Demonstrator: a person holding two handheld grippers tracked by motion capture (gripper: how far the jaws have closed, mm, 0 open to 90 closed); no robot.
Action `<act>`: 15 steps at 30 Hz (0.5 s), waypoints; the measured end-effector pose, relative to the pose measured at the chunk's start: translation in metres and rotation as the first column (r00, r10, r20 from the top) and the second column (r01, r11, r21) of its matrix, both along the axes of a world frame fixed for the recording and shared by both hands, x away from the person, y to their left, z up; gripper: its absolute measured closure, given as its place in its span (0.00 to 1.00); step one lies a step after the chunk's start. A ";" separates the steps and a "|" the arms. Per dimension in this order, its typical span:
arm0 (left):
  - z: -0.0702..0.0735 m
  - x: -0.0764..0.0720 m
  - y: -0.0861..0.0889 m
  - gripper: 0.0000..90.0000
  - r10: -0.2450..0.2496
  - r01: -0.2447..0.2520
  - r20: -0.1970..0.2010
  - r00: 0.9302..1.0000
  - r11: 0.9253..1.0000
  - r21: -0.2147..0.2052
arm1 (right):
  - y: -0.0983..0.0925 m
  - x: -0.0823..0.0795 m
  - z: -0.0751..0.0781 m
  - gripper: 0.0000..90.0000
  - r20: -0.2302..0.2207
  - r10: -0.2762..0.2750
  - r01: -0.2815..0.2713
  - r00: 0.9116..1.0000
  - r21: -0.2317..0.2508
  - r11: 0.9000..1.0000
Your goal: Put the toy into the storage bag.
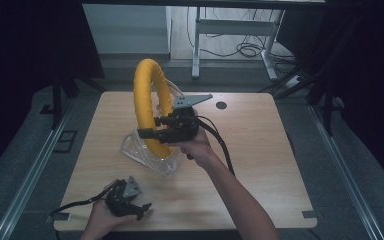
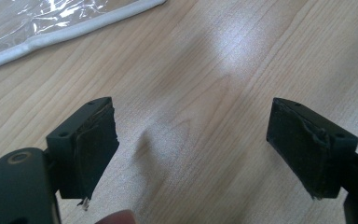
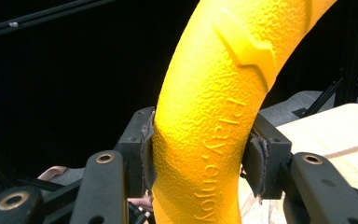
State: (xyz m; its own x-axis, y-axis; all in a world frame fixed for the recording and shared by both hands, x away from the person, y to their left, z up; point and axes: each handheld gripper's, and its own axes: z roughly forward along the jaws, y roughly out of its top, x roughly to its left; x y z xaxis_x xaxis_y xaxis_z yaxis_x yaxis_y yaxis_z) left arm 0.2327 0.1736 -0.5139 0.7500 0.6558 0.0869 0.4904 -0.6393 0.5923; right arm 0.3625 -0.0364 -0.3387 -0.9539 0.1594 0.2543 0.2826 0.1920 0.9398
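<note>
A yellow textured ring (image 1: 147, 100) stands on edge above the table, its lower part inside a clear plastic bag (image 1: 147, 155). My right gripper (image 1: 152, 131) is shut on the ring's lower arc. Up close, the ring (image 3: 223, 107) is pinched between both pads (image 3: 148, 149), with raised lettering on its surface. My left gripper (image 1: 140, 207) rests low near the table's front left edge, held in a hand. Its jaws stand wide apart over bare wood with nothing between them (image 2: 191, 154).
The wooden table (image 1: 260, 150) has a small black round spot (image 1: 221, 105) near its far edge. A white-edged sheet of clear plastic (image 2: 65, 23) lies ahead of the left gripper. Desk legs and cables sit on the floor beyond the table.
</note>
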 end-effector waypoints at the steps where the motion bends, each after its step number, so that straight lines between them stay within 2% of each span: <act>1: 0.000 0.000 0.000 0.18 0.000 0.000 0.000 1.000 1.000 0.000 | 0.000 0.000 -0.001 0.56 -0.002 0.001 -0.001 1.000 -0.003 1.000; 15: 0.000 0.000 0.000 0.18 0.001 -0.001 0.000 1.000 1.000 -0.001 | -0.001 0.006 -0.022 0.56 -0.044 -0.016 0.016 0.999 -0.018 1.000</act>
State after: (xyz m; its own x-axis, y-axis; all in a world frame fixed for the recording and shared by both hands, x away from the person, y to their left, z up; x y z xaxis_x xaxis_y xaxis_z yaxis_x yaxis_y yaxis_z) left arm 0.2326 0.1733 -0.5142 0.7496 0.6563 0.0864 0.4905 -0.6384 0.5932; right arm 0.3684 -0.0375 -0.3605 -0.9392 0.1794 0.2929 0.3267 0.2034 0.9230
